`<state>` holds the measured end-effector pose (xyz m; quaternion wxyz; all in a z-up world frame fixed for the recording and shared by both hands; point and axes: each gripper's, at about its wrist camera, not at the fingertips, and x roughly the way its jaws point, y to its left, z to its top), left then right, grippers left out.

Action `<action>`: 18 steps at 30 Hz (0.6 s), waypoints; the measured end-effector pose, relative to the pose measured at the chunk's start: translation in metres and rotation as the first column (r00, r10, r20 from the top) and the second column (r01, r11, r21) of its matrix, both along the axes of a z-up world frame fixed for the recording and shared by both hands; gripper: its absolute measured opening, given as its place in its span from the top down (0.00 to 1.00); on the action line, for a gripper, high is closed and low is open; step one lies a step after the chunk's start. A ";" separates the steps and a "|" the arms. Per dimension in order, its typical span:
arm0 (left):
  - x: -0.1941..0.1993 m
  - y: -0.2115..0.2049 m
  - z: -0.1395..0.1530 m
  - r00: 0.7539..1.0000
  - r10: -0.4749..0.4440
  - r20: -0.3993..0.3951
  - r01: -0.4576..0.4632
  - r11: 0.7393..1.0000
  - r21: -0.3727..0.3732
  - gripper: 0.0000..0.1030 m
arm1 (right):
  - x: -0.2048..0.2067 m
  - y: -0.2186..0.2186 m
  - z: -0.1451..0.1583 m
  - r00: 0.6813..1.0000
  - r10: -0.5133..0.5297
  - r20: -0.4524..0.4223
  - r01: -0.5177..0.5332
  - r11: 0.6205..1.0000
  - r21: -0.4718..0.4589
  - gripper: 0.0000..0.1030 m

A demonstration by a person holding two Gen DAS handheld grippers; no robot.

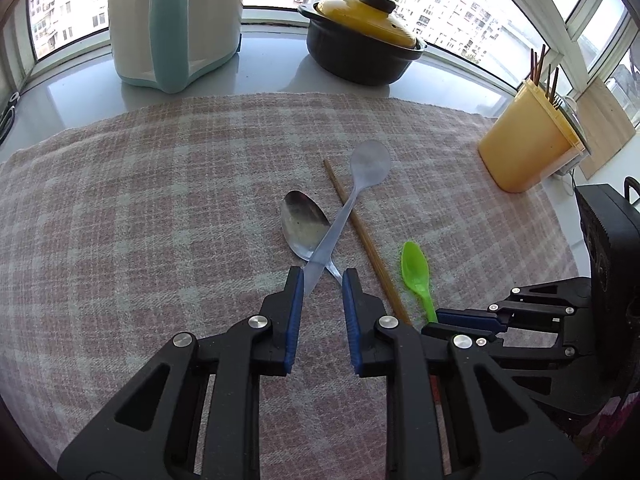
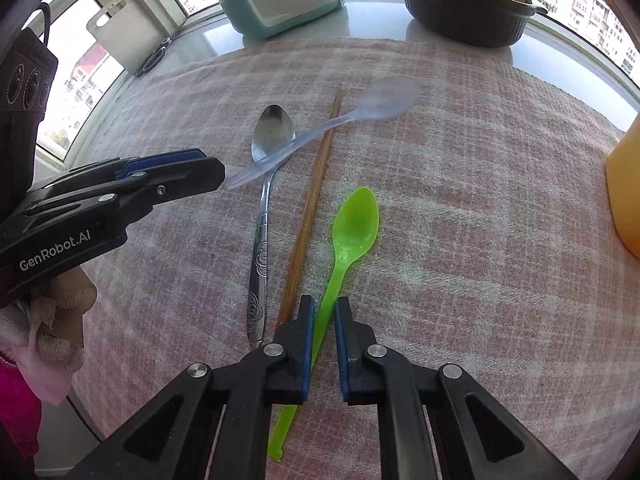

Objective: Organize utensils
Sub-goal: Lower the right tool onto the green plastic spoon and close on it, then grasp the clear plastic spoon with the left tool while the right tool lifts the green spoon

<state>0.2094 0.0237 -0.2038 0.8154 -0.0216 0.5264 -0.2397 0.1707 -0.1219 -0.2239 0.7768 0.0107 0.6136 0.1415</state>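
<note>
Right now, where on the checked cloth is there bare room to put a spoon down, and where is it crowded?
Bare cloth lies left of the metal spoon, toward the white and teal appliance. Another patch lies between the green spoon and the yellow holder. The middle is crowded: clear spoon, metal spoon and chopstick overlap, with both grippers there.

On the cloth (image 2: 480,200), the metal spoon (image 2: 262,216) lies left, the chopstick (image 2: 312,208) beside it, the plastic spoon (image 2: 348,240) right, and a clear spoon (image 2: 360,112) crosses both at the far end.
</note>
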 end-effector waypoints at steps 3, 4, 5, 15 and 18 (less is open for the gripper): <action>0.004 -0.011 0.001 1.000 -0.024 0.005 0.024 1.000 0.008 0.82 | 0.001 0.006 0.000 1.000 0.019 0.014 -0.018 0.999 -0.034 0.94; 0.006 -0.015 0.002 0.999 -0.038 0.010 0.038 0.999 0.012 0.82 | 0.001 0.006 0.000 1.000 0.019 0.014 -0.019 0.999 -0.038 0.94; 0.007 -0.020 0.003 0.998 -0.056 0.012 0.055 0.998 0.017 0.82 | 0.001 0.005 0.001 1.000 0.017 0.013 -0.016 0.999 -0.045 0.95; 0.039 -0.069 -0.001 0.983 -0.181 0.024 0.176 0.974 0.142 0.82 | 0.001 -0.031 0.002 0.999 -0.046 -0.002 0.045 0.996 -0.077 0.95; 0.051 -0.078 -0.012 0.980 -0.199 -0.005 0.196 0.960 0.199 0.82 | 0.000 -0.037 0.002 0.998 -0.058 -0.006 0.057 0.996 -0.070 0.95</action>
